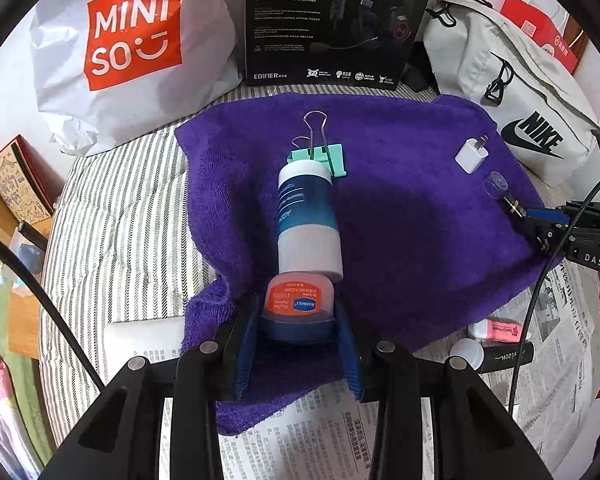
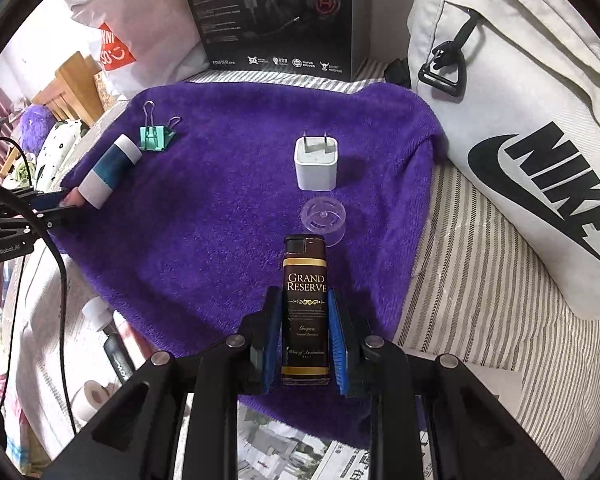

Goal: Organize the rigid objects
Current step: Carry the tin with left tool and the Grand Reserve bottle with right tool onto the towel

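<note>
Left gripper [image 1: 298, 320] clamped on jar [image 1: 298, 304], right gripper [image 2: 305, 334] pinching lighter [image 2: 305, 308] lengthwise, pointing toward charger [image 2: 315, 162] (clear cap [image 2: 322, 218] between). Both over towel [image 2: 220, 220]; tube [image 1: 308, 216] touching jar ahead.

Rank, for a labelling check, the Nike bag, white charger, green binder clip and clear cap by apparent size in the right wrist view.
1. Nike bag, far largest.
2. White charger.
3. Clear cap and green binder clip look alike; nearness differs, so unranked.
</note>
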Demonstrator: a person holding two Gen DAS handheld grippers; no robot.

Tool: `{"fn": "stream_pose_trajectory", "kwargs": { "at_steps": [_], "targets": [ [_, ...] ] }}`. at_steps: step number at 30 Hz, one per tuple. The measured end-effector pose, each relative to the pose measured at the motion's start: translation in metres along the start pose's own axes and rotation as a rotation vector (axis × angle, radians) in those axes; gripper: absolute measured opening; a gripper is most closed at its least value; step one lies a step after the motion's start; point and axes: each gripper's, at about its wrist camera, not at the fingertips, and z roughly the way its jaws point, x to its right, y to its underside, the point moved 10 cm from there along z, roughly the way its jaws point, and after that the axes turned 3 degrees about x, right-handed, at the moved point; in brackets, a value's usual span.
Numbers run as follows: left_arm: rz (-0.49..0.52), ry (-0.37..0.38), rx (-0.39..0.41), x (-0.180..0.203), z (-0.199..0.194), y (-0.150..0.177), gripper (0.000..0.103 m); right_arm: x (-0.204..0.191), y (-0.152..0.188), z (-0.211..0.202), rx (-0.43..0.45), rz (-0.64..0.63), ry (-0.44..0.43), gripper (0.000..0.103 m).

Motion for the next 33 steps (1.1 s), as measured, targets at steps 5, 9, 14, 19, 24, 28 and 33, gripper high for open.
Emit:
{"fn": "stream_pose_trajectory", "kwargs": {
  "at_steps": [5,9,14,19,24,28,33],
  "targets": [
    [0.016,0.002,-0.033,0.002,0.010,0.001,0.035,0.001,0.000,0.006,-0.009,-0.008,0.006,0.023],
    [0.014,-0.001,-0.042,0.003,0.017,-0.002,0.035,0.001,-0.002,0.008,-0.006,-0.009,0.007,0.023],
    [0.026,-0.013,-0.052,0.004,0.022,-0.006,0.035,0.002,-0.004,0.010,-0.004,-0.013,0.012,0.023],
    [0.041,-0.026,-0.057,0.005,0.025,-0.006,0.035,0.001,-0.005,0.013,-0.004,-0.032,0.017,0.023],
    [0.048,-0.030,-0.056,0.005,0.026,-0.007,0.035,-0.003,-0.006,0.018,-0.009,-0.058,0.025,0.023],
    [0.056,-0.036,-0.058,0.006,0.026,-0.006,0.035,-0.003,-0.006,0.018,-0.010,-0.061,0.025,0.024],
    [0.050,-0.032,-0.065,0.006,0.026,-0.006,0.035,-0.003,-0.006,0.018,-0.011,-0.075,0.025,0.024]
  ]
}}
